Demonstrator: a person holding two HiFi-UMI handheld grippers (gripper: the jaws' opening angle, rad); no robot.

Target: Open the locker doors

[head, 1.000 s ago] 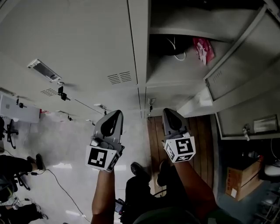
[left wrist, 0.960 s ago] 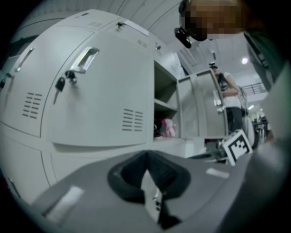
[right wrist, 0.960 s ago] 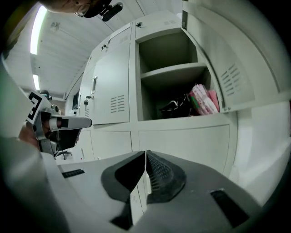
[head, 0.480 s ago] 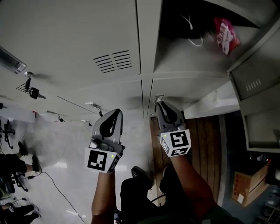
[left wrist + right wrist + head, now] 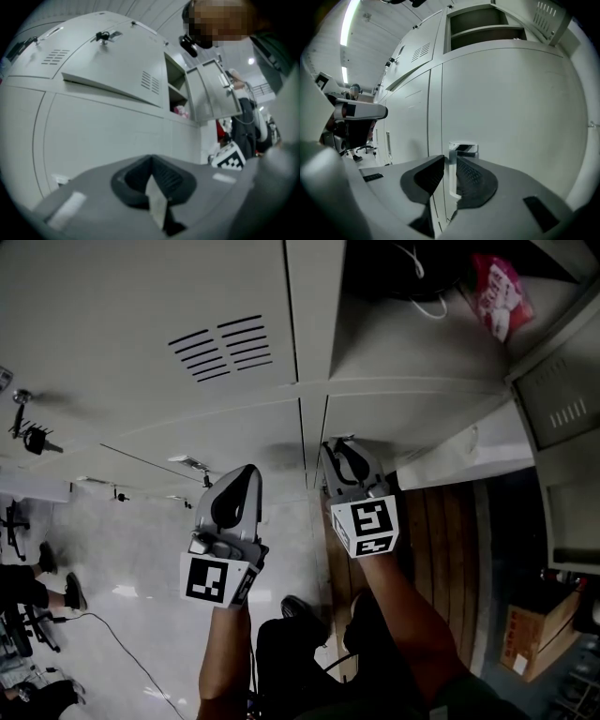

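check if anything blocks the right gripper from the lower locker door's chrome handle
Nothing visible does. The right gripper is at the chrome handle of the closed lower door: its jaws have just been opening, and the handle stands between them.

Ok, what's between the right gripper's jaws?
The lower locker door's handle, in the right gripper view. The right gripper has just been opening its jaws around it.

Ahead of our left gripper (image 5: 247, 474) the closed locker doors (image 5: 141, 324) form a flat wall, with open air in front of them. Our right gripper (image 5: 450, 163), its jaws just opened, has the chrome handle (image 5: 461, 149) between them with little room to spare. To its right the swung-out doors (image 5: 561, 399) bar sideways passage; the open compartment (image 5: 412, 343) above leaves room beside a red packet (image 5: 500, 294).
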